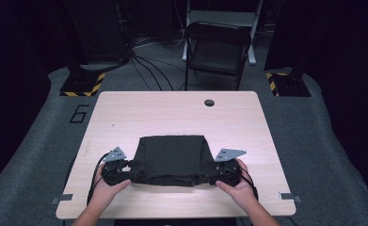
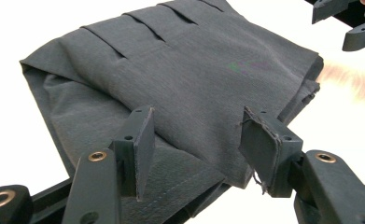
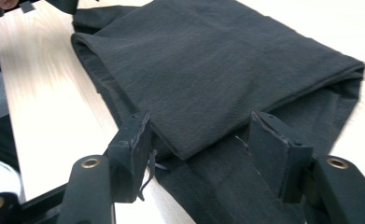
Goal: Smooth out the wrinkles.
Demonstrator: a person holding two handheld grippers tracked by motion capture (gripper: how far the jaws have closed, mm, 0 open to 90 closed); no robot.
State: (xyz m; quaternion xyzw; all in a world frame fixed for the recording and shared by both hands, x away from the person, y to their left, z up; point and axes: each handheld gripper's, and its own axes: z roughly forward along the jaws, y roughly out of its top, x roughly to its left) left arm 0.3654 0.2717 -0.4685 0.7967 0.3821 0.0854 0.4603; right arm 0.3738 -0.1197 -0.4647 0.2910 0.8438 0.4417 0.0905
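From above we see the folded dark cloth point(image 1: 172, 159) lying flat on the table point(image 1: 181, 110), the left gripper point(image 1: 125, 172) and right gripper point(image 1: 209, 175) at its near corners. The gripper views add detail — pleats along one edge, and both pairs of jaws parted, pads off the fabric.

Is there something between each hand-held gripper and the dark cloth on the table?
Nothing visible. The cloth lies folded, and a corner of it sits between the open jaws of the left hand-held gripper and the right one.
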